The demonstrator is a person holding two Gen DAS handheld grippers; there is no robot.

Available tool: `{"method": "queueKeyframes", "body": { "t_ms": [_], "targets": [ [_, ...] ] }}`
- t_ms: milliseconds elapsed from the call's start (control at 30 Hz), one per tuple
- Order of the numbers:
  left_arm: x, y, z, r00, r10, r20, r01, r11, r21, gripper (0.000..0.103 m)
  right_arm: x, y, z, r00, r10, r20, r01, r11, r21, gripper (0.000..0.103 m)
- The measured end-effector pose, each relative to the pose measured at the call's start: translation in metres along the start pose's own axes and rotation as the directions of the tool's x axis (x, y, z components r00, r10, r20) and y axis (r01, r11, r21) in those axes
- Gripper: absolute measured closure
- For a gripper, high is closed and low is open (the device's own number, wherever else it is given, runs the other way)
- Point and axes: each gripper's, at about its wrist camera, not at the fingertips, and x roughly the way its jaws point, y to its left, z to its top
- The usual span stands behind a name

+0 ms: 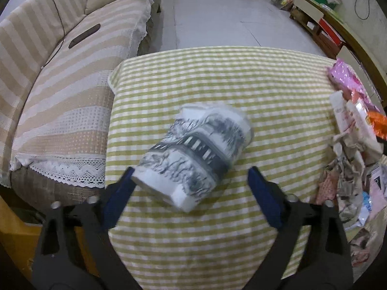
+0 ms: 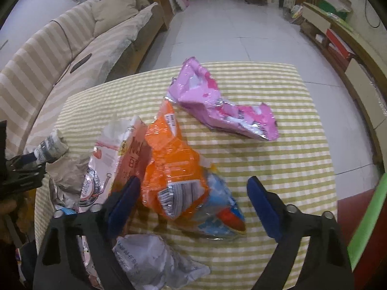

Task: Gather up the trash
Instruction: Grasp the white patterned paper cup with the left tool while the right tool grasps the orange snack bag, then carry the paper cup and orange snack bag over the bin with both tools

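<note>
L tongs [image 1: 191, 181] spread wide over checked surface [image 1: 241, 77], gripping nothing; crumpled b/w printed paper cup [image 1: 196, 154] lying on its side btwn blue pads, near end touching or just off L pad, R pad well clear. R tongs [image 2: 193, 191] also open, empty; orange wrapper [image 2: 174, 169] btwn pads, pink wrapper [image 2: 217, 106] beyond, white crumpled paper [image 2: 154, 258] just below.

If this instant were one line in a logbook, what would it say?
left gripper: open around paper cup | right gripper: open over orange wrapper | pink wrapper: untouched on table
</note>
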Motion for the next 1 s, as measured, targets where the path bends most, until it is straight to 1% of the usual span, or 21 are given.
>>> {"method": "queueKeyframes", "body": {
  "t_ms": [33,67,100,167,267,433,533,700,867,1000],
  "targets": [
    [-0.001,-0.001,-0.001,1.000,0.000,0.004,0.000,1.000,0.003,0.036,-0.001,0.002,0.000,1.000,-0.007,0.002,0.007,1.000,-0.010,0.033],
    [-0.003,-0.002,-0.002,1.000,-0.008,0.006,0.008,1.000,-0.001,0.044,-0.002,0.005,0.000,1.000,-0.015,0.009,0.015,1.000,-0.026,0.036],
    [-0.005,-0.001,-0.003,1.000,-0.018,0.009,0.018,1.000,-0.008,0.047,-0.003,0.008,-0.001,1.000,-0.017,0.010,0.017,0.999,-0.036,0.038],
    [-0.009,-0.001,-0.004,0.999,-0.043,0.016,0.043,0.999,-0.014,0.049,-0.005,0.011,-0.002,1.000,-0.004,0.006,0.004,0.999,-0.045,0.040],
    [-0.017,-0.004,-0.007,0.998,-0.063,0.032,0.064,0.998,-0.024,0.050,-0.012,0.013,-0.004,1.000,-0.008,0.018,0.009,0.999,-0.053,0.042],
    [-0.039,-0.005,-0.009,0.992,-0.098,0.079,0.103,0.992,-0.066,0.050,-0.038,0.014,-0.004,0.996,-0.031,0.079,0.035,0.998,-0.053,0.043],
    [-0.056,-0.007,-0.012,0.988,-0.114,0.107,0.123,0.989,-0.083,0.050,-0.053,0.011,-0.006,0.994,-0.033,0.100,0.038,0.998,-0.045,0.043],
    [-0.080,-0.012,-0.018,0.982,-0.120,0.145,0.135,0.986,-0.098,0.050,-0.081,0.007,-0.009,0.987,-0.047,0.151,0.051,0.998,-0.023,0.043],
    [-0.109,-0.015,-0.026,0.975,-0.124,0.184,0.148,0.981,-0.123,0.050,-0.114,0.009,-0.011,0.974,-0.058,0.218,0.062,0.998,-0.011,0.043],
    [-0.136,-0.019,-0.034,0.967,-0.129,0.220,0.163,0.976,-0.144,0.050,-0.135,0.016,-0.014,0.971,-0.031,0.236,0.039,0.999,-0.026,0.043]
  ]
}}
